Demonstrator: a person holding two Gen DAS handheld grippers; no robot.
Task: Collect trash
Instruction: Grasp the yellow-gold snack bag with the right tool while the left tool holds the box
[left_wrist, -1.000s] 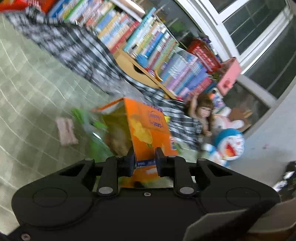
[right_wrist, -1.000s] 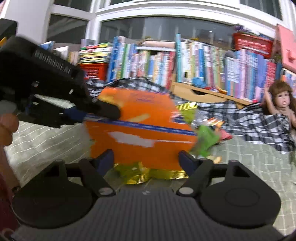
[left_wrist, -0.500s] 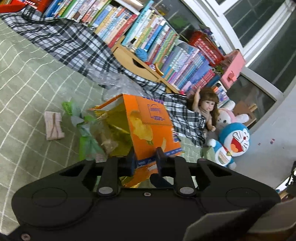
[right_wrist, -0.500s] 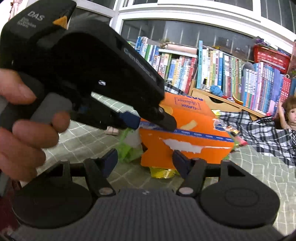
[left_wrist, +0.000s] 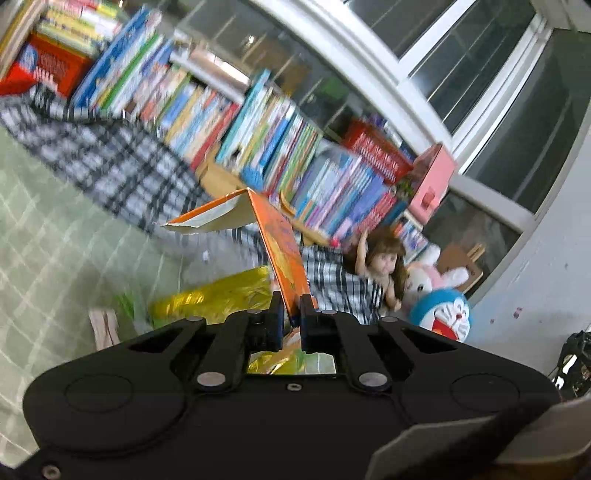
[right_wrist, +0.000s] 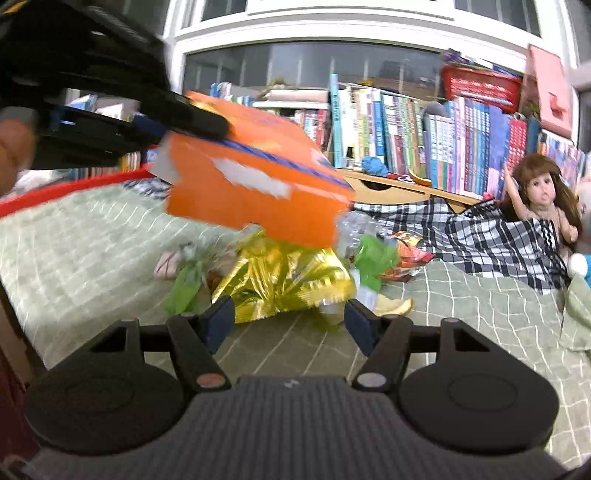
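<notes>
My left gripper (left_wrist: 291, 310) is shut on an orange cardboard box (left_wrist: 282, 251), which hangs in the air above the green checked bedspread (left_wrist: 44, 229). From the right wrist view the same orange box (right_wrist: 255, 181) floats at upper left, pinched by the left gripper (right_wrist: 207, 123) with a hand behind it. Under it lies a trash pile: a gold foil wrapper (right_wrist: 284, 280), green plastic scraps (right_wrist: 373, 254), a red snack bag (right_wrist: 408, 254) and a peel (right_wrist: 393, 304). My right gripper (right_wrist: 288, 321) is open, empty, just short of the pile.
A red rim (right_wrist: 74, 188) shows at the left edge. A checked cloth (right_wrist: 480, 236), a doll (right_wrist: 543, 203), plush toys (left_wrist: 441, 314) and a row of books (right_wrist: 424, 125) line the far side. A small pink wrapper (right_wrist: 168, 260) lies left of the pile.
The left gripper has lifted the orange box up off the trash pile and swung it left. The gold wrapper beneath is now uncovered. The right gripper stays open.
</notes>
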